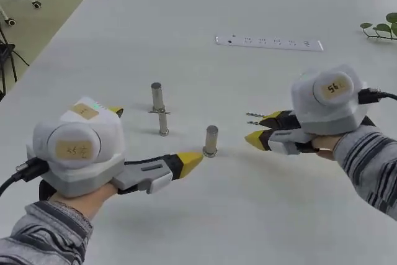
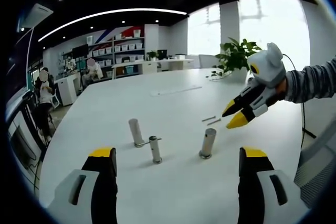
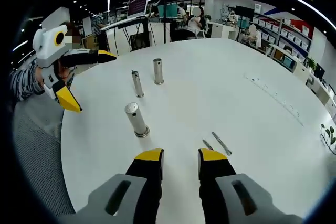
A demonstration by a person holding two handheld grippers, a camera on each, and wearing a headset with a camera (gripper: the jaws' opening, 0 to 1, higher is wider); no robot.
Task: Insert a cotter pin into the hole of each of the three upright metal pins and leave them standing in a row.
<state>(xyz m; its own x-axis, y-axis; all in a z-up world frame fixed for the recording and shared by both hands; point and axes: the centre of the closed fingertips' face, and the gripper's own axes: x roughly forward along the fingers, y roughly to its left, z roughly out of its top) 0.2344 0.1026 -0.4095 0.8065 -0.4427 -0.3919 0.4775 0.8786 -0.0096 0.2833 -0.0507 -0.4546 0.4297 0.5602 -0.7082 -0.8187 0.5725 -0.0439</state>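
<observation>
**One pin fitted, two cotter pins loose**

At the left, the left gripper [image 2: 178, 155] has its jaws spread wide, with nothing between them. Ahead of it three metal pins stand upright on the white table [image 1: 186, 23]: the far pin [image 1: 156, 94], the middle pin [image 1: 163, 125] with a cotter pin [image 1: 159, 111] crosswise near its top, and the near pin [image 1: 211, 141]. Two loose cotter pins [image 3: 220, 142] lie just ahead of the right gripper [image 3: 181, 156], whose jaws are slightly parted and empty.

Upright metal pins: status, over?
Left gripper, right gripper open, empty. Middle grey metal pin holds thin cotter pin; far pin, near pin bare. Two loose cotter pins. Nothing obstructing.
</observation>
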